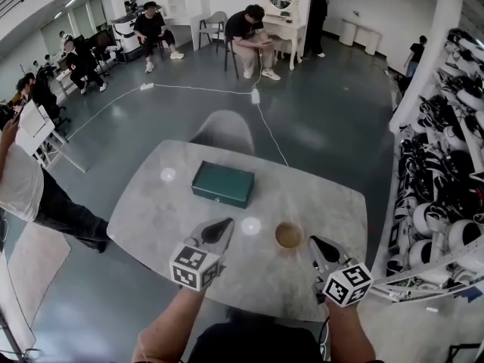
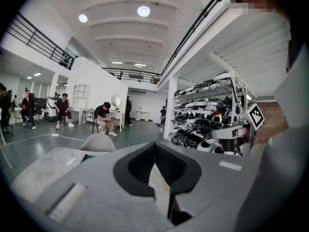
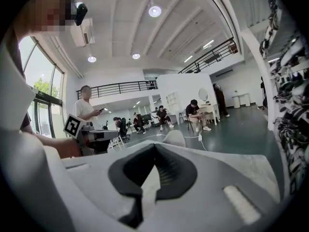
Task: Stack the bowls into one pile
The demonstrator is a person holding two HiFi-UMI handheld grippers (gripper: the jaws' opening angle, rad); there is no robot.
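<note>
Bowl [image 1: 288,235] on table [image 1: 151,210], brownish inside, possibly stacked; green box [image 1: 222,184] closed.

**Grey tools, marker cubes, dark top**

The left gripper [image 1: 222,227] and the right gripper [image 1: 318,243] share a pale grey shell and black ribbed pads that taper to a point. Each carries a white block printed with black square markers: the left cube [image 1: 195,267] and the right cube [image 1: 347,283]. The person wears a dark top [image 1: 253,344], and the forearms are unsleeved.

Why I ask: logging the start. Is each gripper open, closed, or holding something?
Left gripper: closed, holding nothing.
Right gripper: closed, holding nothing.
</note>
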